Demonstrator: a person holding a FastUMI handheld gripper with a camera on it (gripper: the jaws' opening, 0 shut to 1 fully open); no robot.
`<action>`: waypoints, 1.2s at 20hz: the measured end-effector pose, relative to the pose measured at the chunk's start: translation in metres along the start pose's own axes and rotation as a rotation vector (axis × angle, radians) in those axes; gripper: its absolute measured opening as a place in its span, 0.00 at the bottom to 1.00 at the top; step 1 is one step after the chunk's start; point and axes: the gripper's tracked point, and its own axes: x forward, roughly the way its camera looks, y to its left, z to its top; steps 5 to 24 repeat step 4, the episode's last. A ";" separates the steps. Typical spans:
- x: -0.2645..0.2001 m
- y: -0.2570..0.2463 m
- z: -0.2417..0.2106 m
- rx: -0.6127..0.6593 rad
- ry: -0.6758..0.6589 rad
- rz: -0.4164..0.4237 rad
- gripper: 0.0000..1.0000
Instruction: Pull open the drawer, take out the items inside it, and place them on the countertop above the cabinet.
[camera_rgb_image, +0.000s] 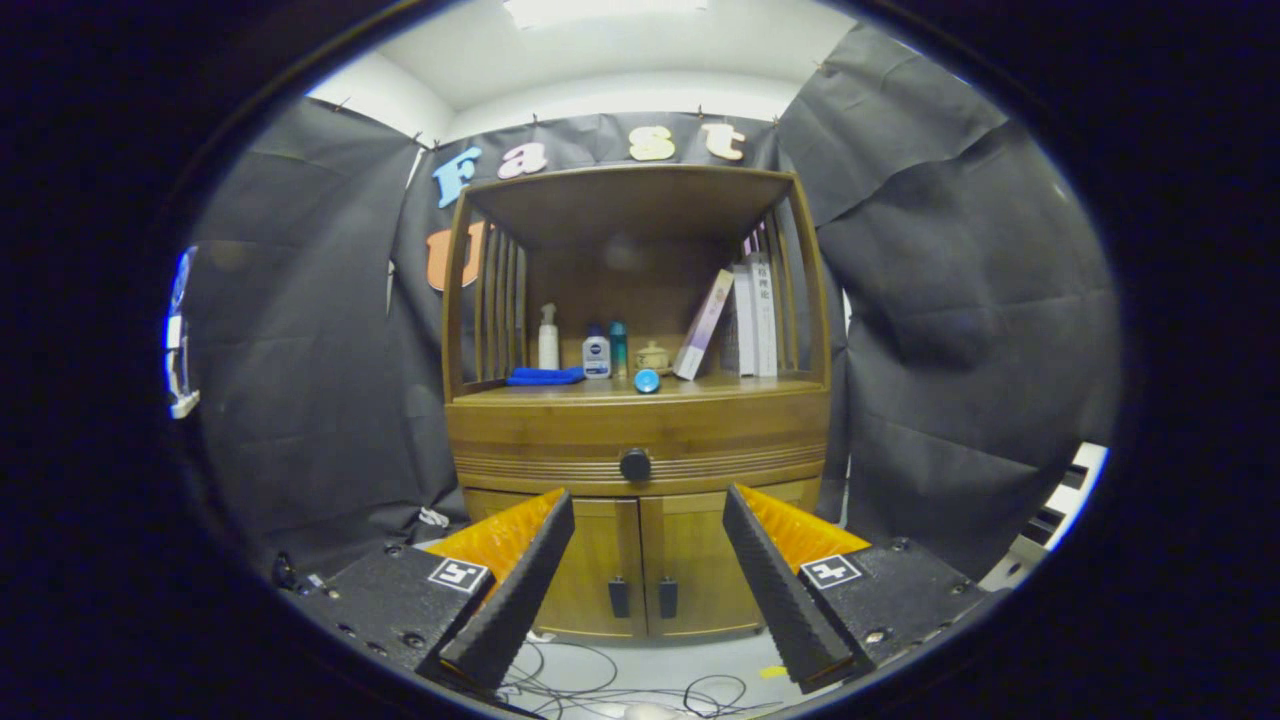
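Black cloth walls surround the wooden cabinet (637, 420); its drawer (637, 440) sits closed, contents hidden; the claw (648, 580) hangs released, well short of the knob (635, 464).

Light comes from a ceiling panel (600, 10) overhead, blown out to plain white, and it washes the pale wall strip below it. The booth itself is dim; the dark cloth drinks up most of the light and shows soft grey folds. The wooden cabinet (640, 440) is evenly lit on its front, while its upper shelf recess (630, 270) falls into brown shadow under the top board. Fisheye distortion bows the cabinet's sides and bends straight lines outward. The centre is fairly sharp; toward the rim detail softens, with a bluish fringe. The claw (640, 585), open and close to the lens, looks slightly soft.
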 end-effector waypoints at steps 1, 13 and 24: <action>-0.002 -0.001 0.005 0.004 -0.007 0.001 0.99; -0.005 0.000 0.010 0.004 -0.014 0.005 0.98; -0.005 0.000 0.010 0.004 -0.014 0.005 0.98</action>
